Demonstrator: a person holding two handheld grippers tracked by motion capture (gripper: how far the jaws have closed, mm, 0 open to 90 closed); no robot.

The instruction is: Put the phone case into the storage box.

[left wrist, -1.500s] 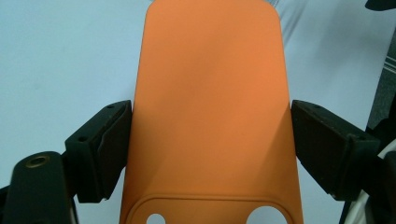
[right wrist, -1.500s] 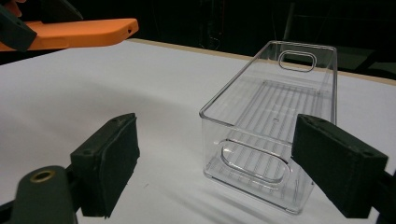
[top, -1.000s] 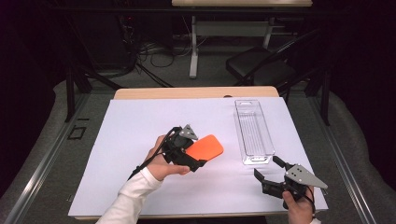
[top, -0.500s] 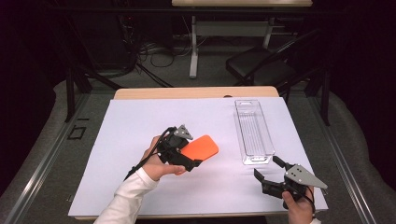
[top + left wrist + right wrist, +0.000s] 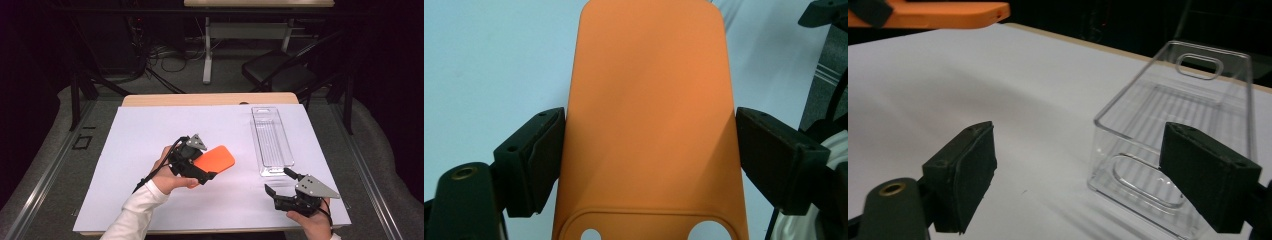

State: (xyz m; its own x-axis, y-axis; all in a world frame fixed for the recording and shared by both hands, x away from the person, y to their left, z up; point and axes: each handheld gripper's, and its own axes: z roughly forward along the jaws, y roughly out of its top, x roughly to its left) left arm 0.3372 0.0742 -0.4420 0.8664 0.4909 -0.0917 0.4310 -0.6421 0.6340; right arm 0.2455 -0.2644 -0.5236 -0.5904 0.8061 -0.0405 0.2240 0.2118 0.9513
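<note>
A flat orange plastic piece (image 5: 217, 160) with rounded corners is held just above the white sheet, my left gripper (image 5: 205, 164) shut on its long edges. In the left gripper view the orange piece (image 5: 649, 100) spans the gap between both black pads (image 5: 536, 160), with two round holes at its near end. My right gripper (image 5: 278, 181) stands open near the table's front right, nothing between its jaws. A clear plastic tray (image 5: 272, 142) lies just beyond it. In the right gripper view the clear tray (image 5: 1173, 120) sits ahead, at the right, of the open right gripper (image 5: 1075, 170).
A white sheet (image 5: 150, 130) covers most of the wooden table (image 5: 210, 99). Beyond the table's far edge are a black chair (image 5: 280, 75), cables and a desk leg on the floor. Metal rails run along both sides of the table.
My left hand has turned slightly, swinging the orange piece a little to the left. The right gripper has stayed where it was.
</note>
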